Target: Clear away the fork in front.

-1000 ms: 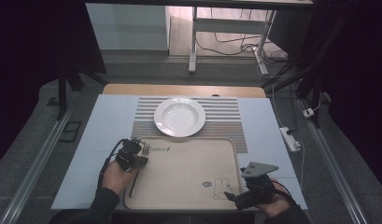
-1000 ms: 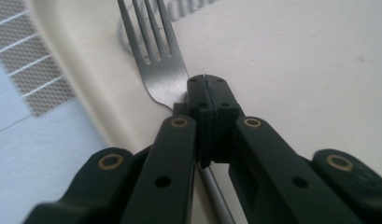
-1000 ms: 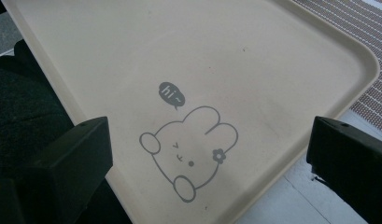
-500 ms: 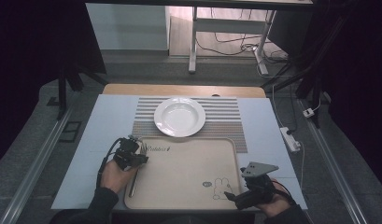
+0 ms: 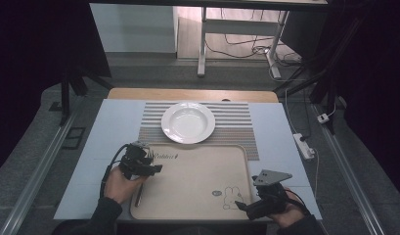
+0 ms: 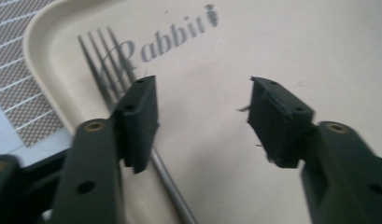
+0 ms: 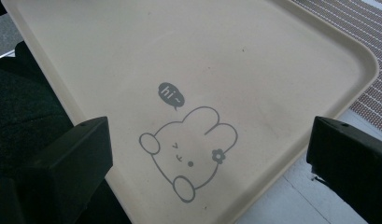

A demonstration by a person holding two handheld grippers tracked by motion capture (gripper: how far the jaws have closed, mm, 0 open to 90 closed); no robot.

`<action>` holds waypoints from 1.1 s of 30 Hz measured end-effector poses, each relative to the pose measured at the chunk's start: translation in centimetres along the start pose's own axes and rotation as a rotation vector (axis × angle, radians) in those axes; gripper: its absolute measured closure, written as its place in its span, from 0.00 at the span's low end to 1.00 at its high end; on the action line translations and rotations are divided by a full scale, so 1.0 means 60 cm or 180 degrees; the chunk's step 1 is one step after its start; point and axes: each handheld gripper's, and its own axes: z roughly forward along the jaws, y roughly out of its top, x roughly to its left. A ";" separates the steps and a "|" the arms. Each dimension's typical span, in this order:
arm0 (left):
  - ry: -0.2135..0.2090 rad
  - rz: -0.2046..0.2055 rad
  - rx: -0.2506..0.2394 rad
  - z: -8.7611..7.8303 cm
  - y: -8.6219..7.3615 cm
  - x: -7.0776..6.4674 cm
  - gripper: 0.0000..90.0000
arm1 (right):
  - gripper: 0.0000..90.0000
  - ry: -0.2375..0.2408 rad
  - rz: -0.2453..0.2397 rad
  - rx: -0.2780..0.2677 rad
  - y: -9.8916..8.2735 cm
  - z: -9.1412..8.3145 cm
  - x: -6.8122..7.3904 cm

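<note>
Cream tray (image 5: 197, 183): fork (image 6: 132, 107) by left claw (image 6: 202, 116), rabbit drawing (image 7: 188, 151) under right.

Left tool (image 5: 156, 169) held in left hand (image 5: 120, 183), forearm entering from bottom edge, jaws spread apart, nothing between them. Right tool (image 5: 241, 207) in right hand (image 5: 285, 214), low at bottom right, jaws wide apart, empty.

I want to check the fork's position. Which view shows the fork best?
The left gripper view: the fork lies on the tray, tines clear, handle passing under one jaw. The high view shows its handle as a thin dark line.
</note>
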 end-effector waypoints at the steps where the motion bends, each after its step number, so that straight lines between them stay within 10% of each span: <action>1: -0.0015 0.0057 -0.0046 -0.002 -0.001 -0.001 0.40 | 0.01 0.0000 0.0000 0.0001 0.000 0.000 0.000; 18: -0.0344 0.0217 -0.0483 -0.076 -0.039 -0.019 0.08 | 0.00 -0.0045 0.0082 -0.0020 -0.003 -0.008 -0.002; 33: -0.0252 0.0143 -0.0828 -0.164 -0.123 -0.005 0.02 | 0.00 -0.0130 0.0294 -0.0082 -0.019 -0.028 -0.009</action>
